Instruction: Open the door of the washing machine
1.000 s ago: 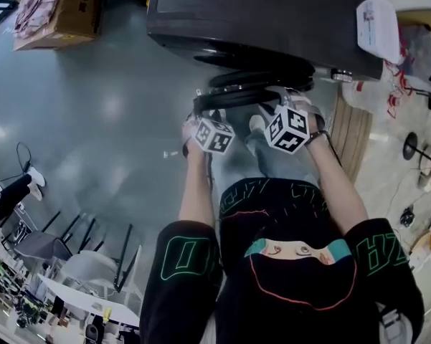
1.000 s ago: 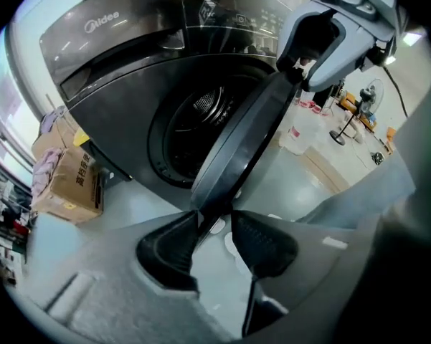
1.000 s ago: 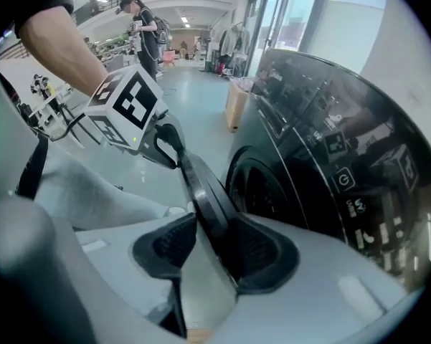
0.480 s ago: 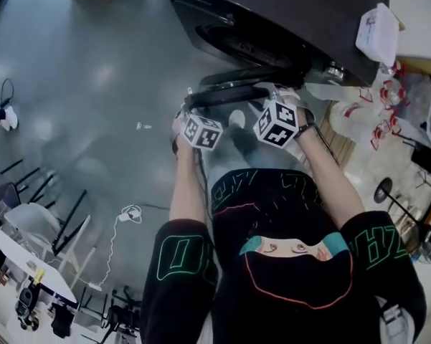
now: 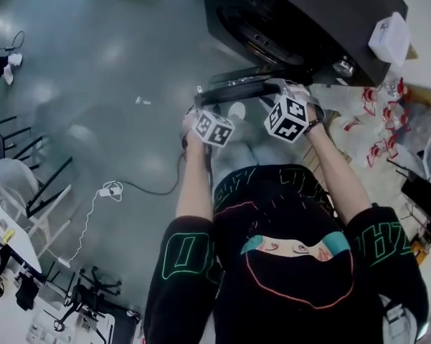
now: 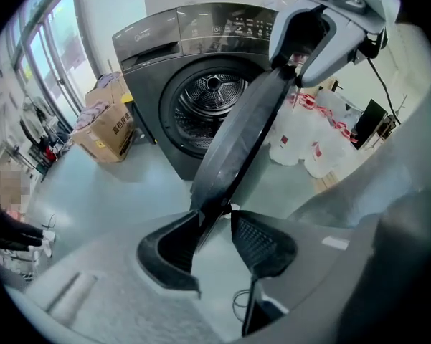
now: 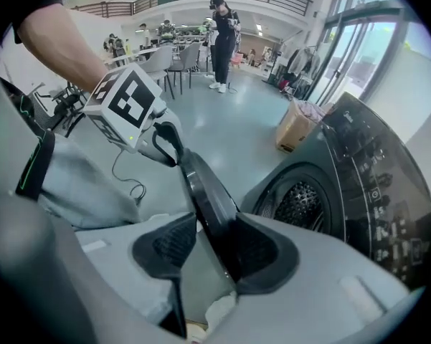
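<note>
The washer (image 5: pixel 301 20) has its door (image 5: pixel 237 90) swung well out from the front, so the steel drum (image 6: pixel 211 99) shows in the opening behind it. You hold the door by its rim at two spots. Your right tongs (image 7: pixel 216 219) pinch the end nearer the washer, and your left tongs (image 6: pixel 214 217) pinch the end farther out from it. Both pairs stand wide, with the thick rim between their pads. The left pair has just closed a little on the rim. A cardboard box (image 6: pixel 104 127) sits on the floor beside the washer. White bags (image 6: pixel 315 142) lie at the washer's other side, and a cable (image 5: pixel 122 188) trails across the floor out in front of it.
</note>
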The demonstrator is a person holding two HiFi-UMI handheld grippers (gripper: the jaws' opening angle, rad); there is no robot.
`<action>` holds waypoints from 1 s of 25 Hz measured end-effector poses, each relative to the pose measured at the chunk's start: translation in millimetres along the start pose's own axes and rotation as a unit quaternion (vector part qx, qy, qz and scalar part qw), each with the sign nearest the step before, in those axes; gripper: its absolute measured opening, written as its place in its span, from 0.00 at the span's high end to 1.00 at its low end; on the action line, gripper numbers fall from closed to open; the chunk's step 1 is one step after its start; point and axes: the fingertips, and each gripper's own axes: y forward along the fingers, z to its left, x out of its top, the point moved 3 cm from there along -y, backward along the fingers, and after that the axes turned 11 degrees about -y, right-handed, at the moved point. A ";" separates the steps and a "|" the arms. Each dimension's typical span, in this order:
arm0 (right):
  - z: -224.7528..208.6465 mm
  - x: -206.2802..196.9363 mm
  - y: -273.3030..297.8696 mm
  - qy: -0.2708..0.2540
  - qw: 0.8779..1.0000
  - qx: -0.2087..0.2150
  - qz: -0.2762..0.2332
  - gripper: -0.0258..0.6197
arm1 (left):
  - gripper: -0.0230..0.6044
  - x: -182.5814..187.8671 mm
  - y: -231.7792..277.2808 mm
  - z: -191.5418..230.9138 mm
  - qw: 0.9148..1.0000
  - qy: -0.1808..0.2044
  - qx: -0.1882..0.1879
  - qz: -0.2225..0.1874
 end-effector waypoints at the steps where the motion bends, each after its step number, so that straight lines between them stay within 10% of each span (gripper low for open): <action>1: 5.2 -1.6 -1.1 -0.010 1.000 0.001 0.000 0.69 | 0.72 -5.8 -2.1 -6.3 1.000 -0.009 0.006 -0.005; 16: 94.9 -36.4 -26.9 -0.170 0.984 0.035 0.039 0.68 | 0.74 -95.0 -37.7 -133.2 0.984 -0.173 0.036 -0.023; 25: 120.5 -69.6 -38.3 -0.253 0.966 0.049 -0.007 0.68 | 0.73 -109.6 -40.7 -196.1 0.957 -0.279 0.084 -0.003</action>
